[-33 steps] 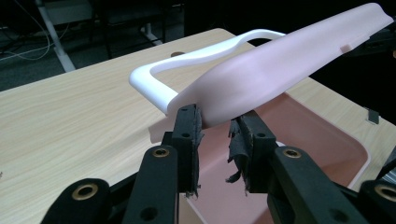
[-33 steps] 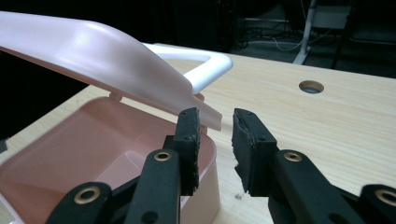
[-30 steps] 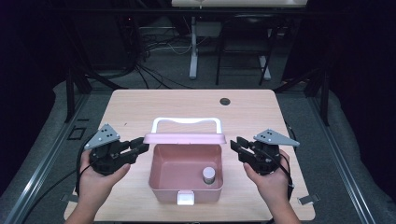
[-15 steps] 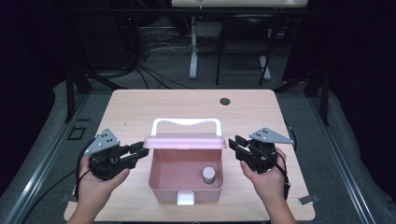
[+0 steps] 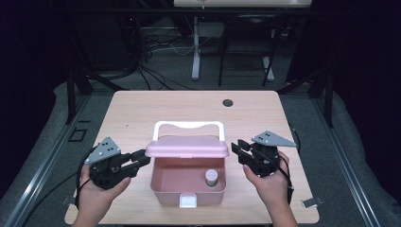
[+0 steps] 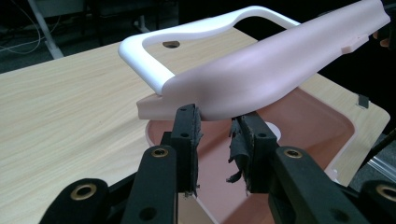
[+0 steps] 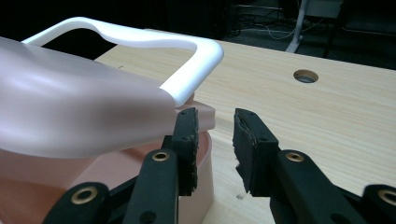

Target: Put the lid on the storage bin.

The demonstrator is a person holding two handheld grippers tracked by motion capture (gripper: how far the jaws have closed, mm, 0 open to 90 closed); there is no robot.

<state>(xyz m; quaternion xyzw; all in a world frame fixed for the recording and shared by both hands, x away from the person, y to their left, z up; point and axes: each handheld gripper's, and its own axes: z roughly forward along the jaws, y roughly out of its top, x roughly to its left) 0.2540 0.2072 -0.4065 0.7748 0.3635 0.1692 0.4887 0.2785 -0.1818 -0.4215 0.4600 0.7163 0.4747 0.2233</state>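
Sideways, smooth pink plastic lid [image 5: 187, 146], rounded, unheld between 2 grippers' half-open padded jaws.

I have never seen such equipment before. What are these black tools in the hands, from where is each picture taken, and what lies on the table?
A person holds one two-jaw gripper in each hand: the left gripper and the right gripper. The high view looks down from above the person's side. The other two pictures come from cameras riding on each gripper, looking along its black jaws. On the wooden table stands a pink box with a small jar inside. Its pink lid, with a white handle, is partly raised. Both grippers sit at the lid's ends, their jaws apart; whether the pads press on it I cannot tell.
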